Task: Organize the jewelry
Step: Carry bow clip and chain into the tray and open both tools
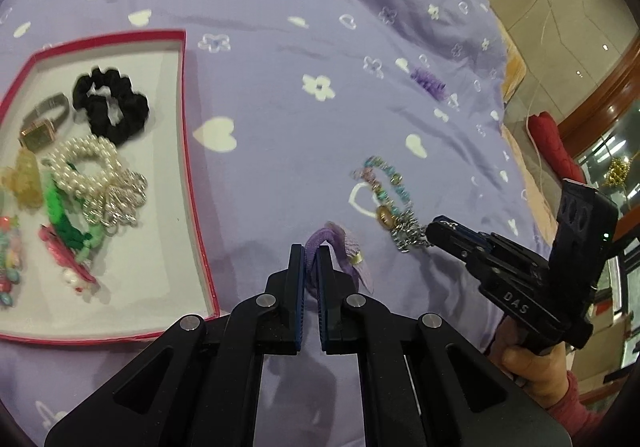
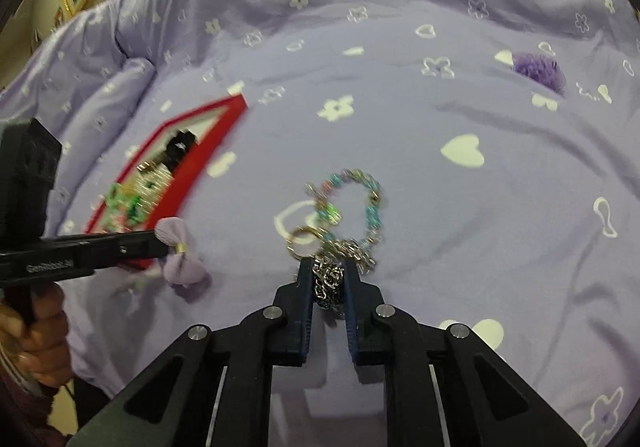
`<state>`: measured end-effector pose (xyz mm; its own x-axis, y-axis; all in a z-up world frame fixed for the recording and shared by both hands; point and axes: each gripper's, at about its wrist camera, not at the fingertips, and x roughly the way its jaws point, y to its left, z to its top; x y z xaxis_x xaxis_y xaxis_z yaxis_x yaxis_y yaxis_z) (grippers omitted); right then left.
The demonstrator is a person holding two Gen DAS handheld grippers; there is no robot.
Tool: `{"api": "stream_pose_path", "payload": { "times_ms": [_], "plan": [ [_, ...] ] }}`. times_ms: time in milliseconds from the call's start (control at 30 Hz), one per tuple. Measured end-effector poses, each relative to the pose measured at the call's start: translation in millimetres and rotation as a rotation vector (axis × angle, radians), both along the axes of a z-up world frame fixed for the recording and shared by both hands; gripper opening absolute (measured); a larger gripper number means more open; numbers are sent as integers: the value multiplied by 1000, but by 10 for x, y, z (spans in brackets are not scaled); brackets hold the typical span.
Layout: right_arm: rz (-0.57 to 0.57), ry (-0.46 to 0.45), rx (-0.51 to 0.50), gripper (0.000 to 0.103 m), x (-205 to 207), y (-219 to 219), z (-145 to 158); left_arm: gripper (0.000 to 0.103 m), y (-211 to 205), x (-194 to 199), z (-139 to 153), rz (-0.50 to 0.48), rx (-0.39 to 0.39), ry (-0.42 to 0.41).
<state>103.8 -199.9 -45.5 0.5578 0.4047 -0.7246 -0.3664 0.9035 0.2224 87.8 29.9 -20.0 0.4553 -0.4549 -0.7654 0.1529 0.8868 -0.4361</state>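
My left gripper (image 1: 313, 253) is shut on a lilac bow hair tie (image 1: 352, 257), which also shows in the right wrist view (image 2: 182, 255), just right of the red-rimmed box (image 1: 188, 151). The box holds a black scrunchie (image 1: 110, 105), a gold watch (image 1: 42, 127), a pearl bracelet (image 1: 86, 165) and green and pink pieces. My right gripper (image 2: 327, 267) is shut on the silver chain (image 2: 330, 279) of a pastel bead bracelet (image 2: 352, 203) with a gold ring, lying on the bedspread. It also shows in the left wrist view (image 1: 390, 191).
A purple fuzzy scrunchie (image 1: 429, 82) lies farther back on the lilac bedspread (image 1: 304, 47); it also shows in the right wrist view (image 2: 538, 71). The bed's right edge, a red cushion (image 1: 554, 145) and the tiled floor lie beyond.
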Motion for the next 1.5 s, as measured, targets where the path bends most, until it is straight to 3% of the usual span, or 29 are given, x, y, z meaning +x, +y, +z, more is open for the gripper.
{"api": "stream_pose_path", "payload": {
  "times_ms": [267, 533, 1133, 1500],
  "plan": [
    [46, -70, 74, 13, -95, 163, 448, 4, 239, -147, 289, 44, -11, -67],
    [117, -89, 125, 13, -88, 518, 633, 4, 697, -312, 384, 142, -14, -97],
    [300, -81, 174, 13, -27, 1496, 730, 4, 1688, -558, 245, 371, 27, -74],
    [374, -34, 165, 13, 53, 2009, 540, 4, 1892, -473, 9, 401, 51, -22]
  ]
}}
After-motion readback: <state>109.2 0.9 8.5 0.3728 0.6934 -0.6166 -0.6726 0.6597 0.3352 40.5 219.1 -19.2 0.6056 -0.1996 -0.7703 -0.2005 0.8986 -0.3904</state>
